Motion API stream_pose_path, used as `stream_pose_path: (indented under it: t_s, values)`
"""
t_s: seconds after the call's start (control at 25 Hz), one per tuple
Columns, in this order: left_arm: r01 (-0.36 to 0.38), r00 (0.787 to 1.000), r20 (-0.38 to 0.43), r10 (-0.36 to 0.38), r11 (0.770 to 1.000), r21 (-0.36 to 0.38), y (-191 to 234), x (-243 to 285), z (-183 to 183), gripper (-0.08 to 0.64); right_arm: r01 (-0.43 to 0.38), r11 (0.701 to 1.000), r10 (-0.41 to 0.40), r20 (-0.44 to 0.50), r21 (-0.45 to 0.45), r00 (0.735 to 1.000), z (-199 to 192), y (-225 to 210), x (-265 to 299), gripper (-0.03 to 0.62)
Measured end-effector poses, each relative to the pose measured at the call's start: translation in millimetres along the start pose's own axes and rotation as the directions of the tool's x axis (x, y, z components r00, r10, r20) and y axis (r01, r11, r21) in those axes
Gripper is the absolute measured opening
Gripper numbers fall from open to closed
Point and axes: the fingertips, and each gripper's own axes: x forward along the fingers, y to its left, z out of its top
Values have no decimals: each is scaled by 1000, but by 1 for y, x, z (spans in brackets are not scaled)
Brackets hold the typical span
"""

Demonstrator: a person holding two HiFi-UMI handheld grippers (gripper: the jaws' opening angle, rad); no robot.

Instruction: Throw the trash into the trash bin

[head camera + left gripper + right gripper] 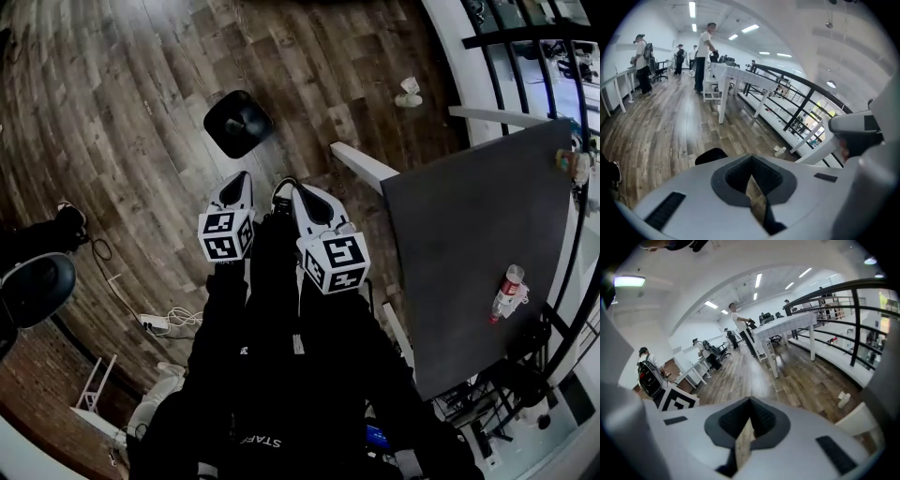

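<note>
Since my left claw [240, 178] and my right claw [284, 192] are both pressed together with nothing held in either, I judge the step in hand is to fetch a piece of trash, not to drop one. The trash bin [238, 122] stands on the wooden floor [122, 112], just beyond my claw tips and a little to their left. The likeliest trash, a bottle [507, 292], lies on its side on the gray table [469, 225], well to the right of the bin and nearer to me. A white crumpled scrap [408, 92] lies on the floor to the right of the bin, slightly beyond it.

To do this well, I should part the right claw before reaching. I should come at the bottle across its narrow body and close firmly so it cannot roll. The table's white edge [361, 161] juts toward the bin, so I would carry above it. Left of the bin the floor gives open room, though cables [169, 322] lie nearer me on that side.
</note>
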Motion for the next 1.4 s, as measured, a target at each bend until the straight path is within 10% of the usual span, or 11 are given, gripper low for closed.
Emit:
stream_pose_path:
  t_s: [0.28, 0.68, 1.0, 1.4]
  values:
    - [83, 996, 12, -85, 992, 92, -96, -84, 39, 0, 30, 997, -37, 105, 72, 994, 43, 4, -110, 14]
    - [311, 947, -7, -322, 908, 282, -298, -142, 69, 0, 210, 962, -252, 278, 173, 927, 73, -62, -294, 14]
    - [510, 851, -108, -514, 758, 408, -453, -187, 48, 0, 378, 879, -465, 351, 290, 813, 52, -101, -443, 14]
    - [686, 666, -216, -714, 473, 552, -655, -254, 7, 0, 579, 659, -752, 430, 479, 499, 7, -148, -652, 14]
